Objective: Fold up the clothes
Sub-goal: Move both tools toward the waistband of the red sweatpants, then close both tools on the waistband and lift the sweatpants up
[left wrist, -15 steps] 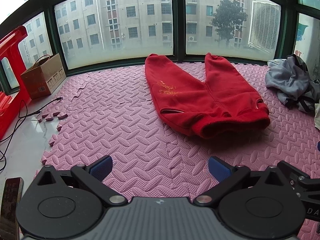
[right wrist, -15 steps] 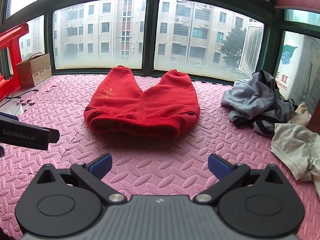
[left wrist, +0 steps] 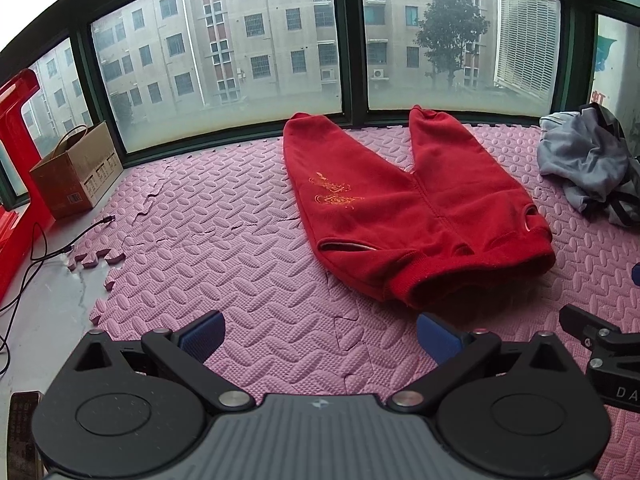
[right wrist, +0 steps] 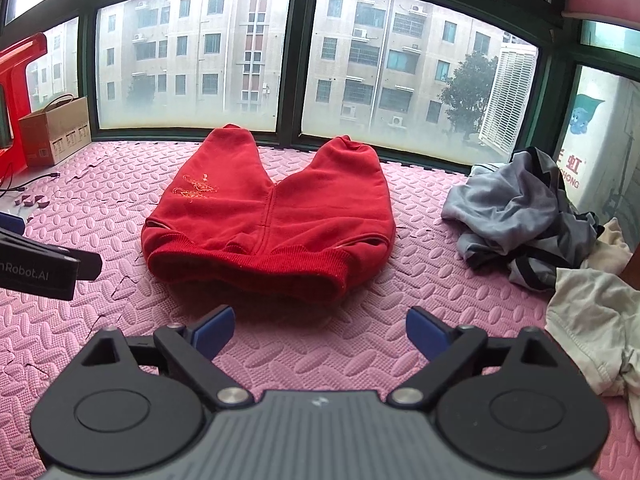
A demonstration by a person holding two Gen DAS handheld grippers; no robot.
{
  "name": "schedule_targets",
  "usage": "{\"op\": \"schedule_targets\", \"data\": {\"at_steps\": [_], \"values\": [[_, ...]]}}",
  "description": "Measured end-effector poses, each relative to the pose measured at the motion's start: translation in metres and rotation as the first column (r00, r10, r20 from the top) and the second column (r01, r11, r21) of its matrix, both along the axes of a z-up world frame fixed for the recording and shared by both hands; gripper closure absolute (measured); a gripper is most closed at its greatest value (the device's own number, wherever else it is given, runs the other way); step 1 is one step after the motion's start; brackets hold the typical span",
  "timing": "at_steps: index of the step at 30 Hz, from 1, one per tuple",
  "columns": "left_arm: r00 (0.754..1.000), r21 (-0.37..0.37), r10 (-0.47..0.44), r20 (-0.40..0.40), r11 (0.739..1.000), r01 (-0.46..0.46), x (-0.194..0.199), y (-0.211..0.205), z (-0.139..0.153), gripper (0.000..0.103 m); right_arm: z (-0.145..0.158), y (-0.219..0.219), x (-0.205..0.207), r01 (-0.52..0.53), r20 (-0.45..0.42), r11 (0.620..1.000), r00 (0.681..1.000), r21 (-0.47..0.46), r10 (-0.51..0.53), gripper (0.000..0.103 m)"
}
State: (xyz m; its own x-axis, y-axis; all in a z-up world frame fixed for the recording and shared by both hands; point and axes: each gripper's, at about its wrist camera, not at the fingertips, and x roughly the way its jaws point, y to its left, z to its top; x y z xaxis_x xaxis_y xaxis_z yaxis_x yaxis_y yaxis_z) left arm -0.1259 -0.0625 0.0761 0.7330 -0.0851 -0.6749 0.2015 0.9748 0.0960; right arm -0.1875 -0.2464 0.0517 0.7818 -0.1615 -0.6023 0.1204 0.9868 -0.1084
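Observation:
Red sweatpants (left wrist: 404, 212) with gold embroidery lie flat on the pink foam mat (left wrist: 224, 240), waistband toward me and both legs spread toward the window. They also show in the right wrist view (right wrist: 268, 220). My left gripper (left wrist: 320, 338) is open and empty, low over the mat, to the near left of the waistband. My right gripper (right wrist: 320, 330) is open and empty, just short of the middle of the waistband. Each gripper's body shows at the edge of the other's view.
A pile of grey clothes (right wrist: 516, 208) and a cream garment (right wrist: 596, 316) lie at the right. A cardboard box (left wrist: 76, 170), black cables (left wrist: 36, 252) and a red plastic piece (left wrist: 16, 152) are at the left on bare floor. Windows close off the far side.
Both grippers have come a little closer to the sweatpants' waistband. Both stay open.

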Motion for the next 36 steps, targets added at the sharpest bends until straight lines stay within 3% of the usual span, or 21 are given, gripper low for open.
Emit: {"op": "schedule_targets", "data": {"at_steps": [7,23,36], "values": [[1.000,-0.002,-0.003,-0.020,1.000,0.003,0.013,-0.007,-0.011,0.000,-0.015,-0.011,0.014,0.025,-0.035,0.999,0.999,0.046,-0.024,0.014],[0.997,-0.004,-0.049,-0.054,0.999,0.049,0.032,-0.024,-0.018,0.000,-0.014,-0.027,0.031,0.050,-0.036,0.998,0.998,0.035,-0.049,0.014],[0.985,0.033,-0.167,-0.048,0.985,0.168,0.046,-0.042,-0.024,0.000,-0.021,-0.037,0.062,-0.002,-0.077,1.000,0.997,0.026,0.004,0.025]]}}
